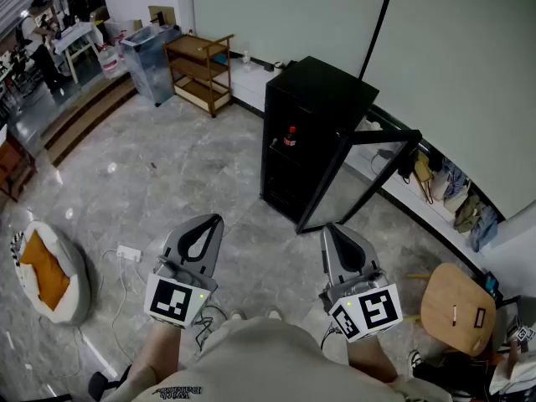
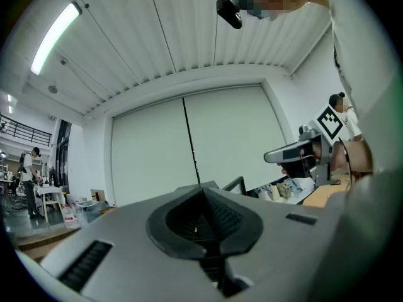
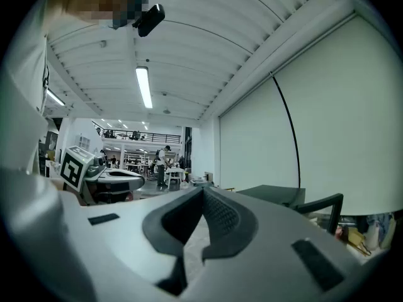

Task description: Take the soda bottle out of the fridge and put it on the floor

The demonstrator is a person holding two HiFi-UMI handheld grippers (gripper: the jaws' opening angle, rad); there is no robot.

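Head view: a black fridge (image 1: 311, 107) stands at the far side of the grey stone floor (image 1: 167, 174) with its glass door (image 1: 356, 178) swung wide to the right. The soda bottle (image 1: 291, 136), red-capped, stands upright on a shelf inside the fridge. Near the camera, the left gripper (image 1: 211, 224) and right gripper (image 1: 332, 233) are held side by side, level, pointing towards the fridge and well apart from it. A round wooden stool (image 1: 456, 308) sits at the near right and a wooden shelf cart (image 1: 199, 69) far off to the left. Left gripper view: the two jaws lie pressed together tip to tip with nothing between them, aimed at the white wall beyond the fridge top. Right gripper view: these jaws are likewise closed on nothing, with the fridge and its open door showing just to the right of the tips. With the door already open and the bottle untouched, the task appears to be at the approach stage. The next move likely calls for closing the distance to the fridge, spreading one gripper's jaws wide enough for the bottle's body, and reaching in level past the door frame to take it.
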